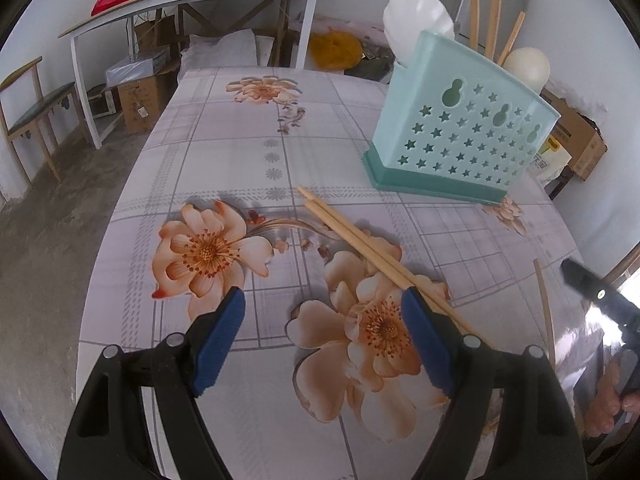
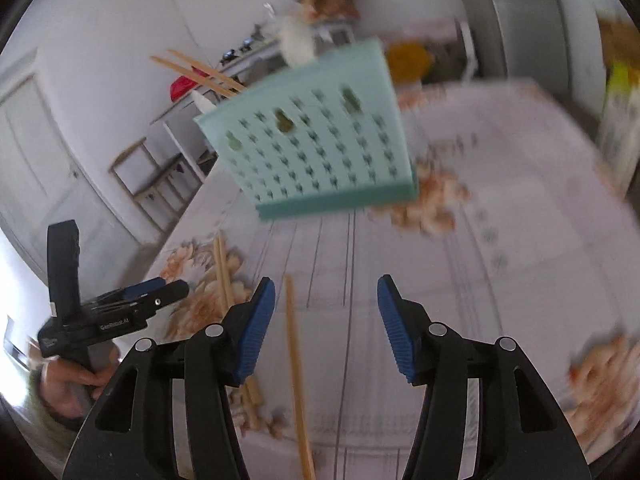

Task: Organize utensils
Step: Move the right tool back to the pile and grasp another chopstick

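Two slender wooden chopsticks (image 1: 352, 236), star-perforated plastic holder (image 1: 460, 136)

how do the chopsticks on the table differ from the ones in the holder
The chopsticks on the table lie flat on the flowered cloth, in full view; the chopsticks in the holder stand up, leaning, with their lower ends hidden inside the teal holder. Both sets look like plain light wood.
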`<act>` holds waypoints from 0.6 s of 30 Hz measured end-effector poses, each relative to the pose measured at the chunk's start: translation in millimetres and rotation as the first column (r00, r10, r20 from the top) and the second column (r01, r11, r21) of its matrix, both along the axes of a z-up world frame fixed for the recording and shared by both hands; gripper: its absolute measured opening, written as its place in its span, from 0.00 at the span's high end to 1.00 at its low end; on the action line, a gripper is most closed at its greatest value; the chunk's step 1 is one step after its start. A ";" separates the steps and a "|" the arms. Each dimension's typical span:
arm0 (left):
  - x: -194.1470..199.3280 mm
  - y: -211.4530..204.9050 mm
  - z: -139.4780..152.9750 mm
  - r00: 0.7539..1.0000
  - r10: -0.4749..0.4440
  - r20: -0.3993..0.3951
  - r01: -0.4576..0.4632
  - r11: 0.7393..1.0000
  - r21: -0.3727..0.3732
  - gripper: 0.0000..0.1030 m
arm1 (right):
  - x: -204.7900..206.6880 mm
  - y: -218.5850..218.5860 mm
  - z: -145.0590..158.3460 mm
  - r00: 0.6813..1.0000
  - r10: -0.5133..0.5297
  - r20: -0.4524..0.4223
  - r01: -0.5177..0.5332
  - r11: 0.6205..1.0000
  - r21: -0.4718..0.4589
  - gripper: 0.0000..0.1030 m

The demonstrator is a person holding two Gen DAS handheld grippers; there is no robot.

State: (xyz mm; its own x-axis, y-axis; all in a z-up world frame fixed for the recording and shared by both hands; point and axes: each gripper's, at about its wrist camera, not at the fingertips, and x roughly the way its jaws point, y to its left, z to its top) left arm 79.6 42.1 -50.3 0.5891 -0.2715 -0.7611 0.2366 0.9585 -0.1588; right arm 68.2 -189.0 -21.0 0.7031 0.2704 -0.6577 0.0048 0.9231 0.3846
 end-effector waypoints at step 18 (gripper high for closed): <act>2.3 0.7 -5.3 1.000 -0.012 -0.012 0.012 1.000 -0.005 0.24 | -4.3 46.6 -30.4 0.964 0.116 -0.239 -0.161 0.971 -0.175 0.81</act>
State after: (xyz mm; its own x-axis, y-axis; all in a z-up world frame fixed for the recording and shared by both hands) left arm 82.0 42.7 -55.6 0.5765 -0.2819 -0.7669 0.2457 0.9550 -0.1664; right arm 63.9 -142.4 -51.4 0.4948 0.2084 -0.8436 -0.0621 0.9768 0.2049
